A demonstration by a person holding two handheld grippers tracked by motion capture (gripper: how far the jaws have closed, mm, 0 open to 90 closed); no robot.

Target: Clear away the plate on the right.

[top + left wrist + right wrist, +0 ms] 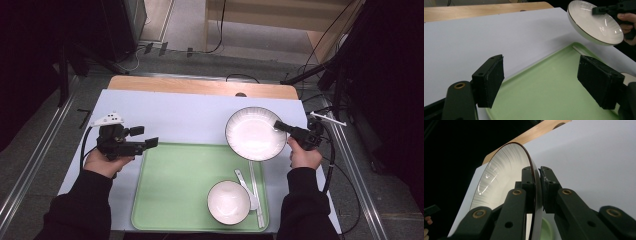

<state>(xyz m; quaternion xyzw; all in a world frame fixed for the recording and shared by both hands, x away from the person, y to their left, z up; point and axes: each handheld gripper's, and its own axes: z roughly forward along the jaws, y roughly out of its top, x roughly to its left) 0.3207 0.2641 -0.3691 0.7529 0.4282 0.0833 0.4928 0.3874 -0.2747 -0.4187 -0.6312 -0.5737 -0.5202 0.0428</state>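
1. Clamped by the right gripper (281, 126): a wide, shallow white ceramic plate with a thin dark rim (255, 133), pinched at its right-hand edge, jaws shut hard on the rim, 1 pad inside and 1 outside, as seen in the right gripper view (537, 187).
2. Held clear of the table: plate (596, 23) tilted in the air, hollow side facing the left gripper's camera, above the far right corner of the pale green rectangular plastic tray (175, 185).
3. Parted wide and holding nothing: the left gripper (150, 143), hanging over the left edge of the tray (544, 87) with bare tray between its 2 pads (490, 80).
4. Resting on the near right part of the tray: a small round white bowl (229, 202), with a white ceramic spoon (246, 187) and a pair of pale chopsticks (256, 190) just beside it on the right.
5. Deciding relation: plate up and to the right of the left fingers, well apart, free rim toward them; right hand plainly the nearer, already on it.
6. Likely next: lowering onto the bare middle of the tray, or onto the white sheet (175, 120) beyond; free rim bound to touch first because of the tilt.
7. Risk: a 1-sided pinch on a smooth rim, so possible swivel or slip.
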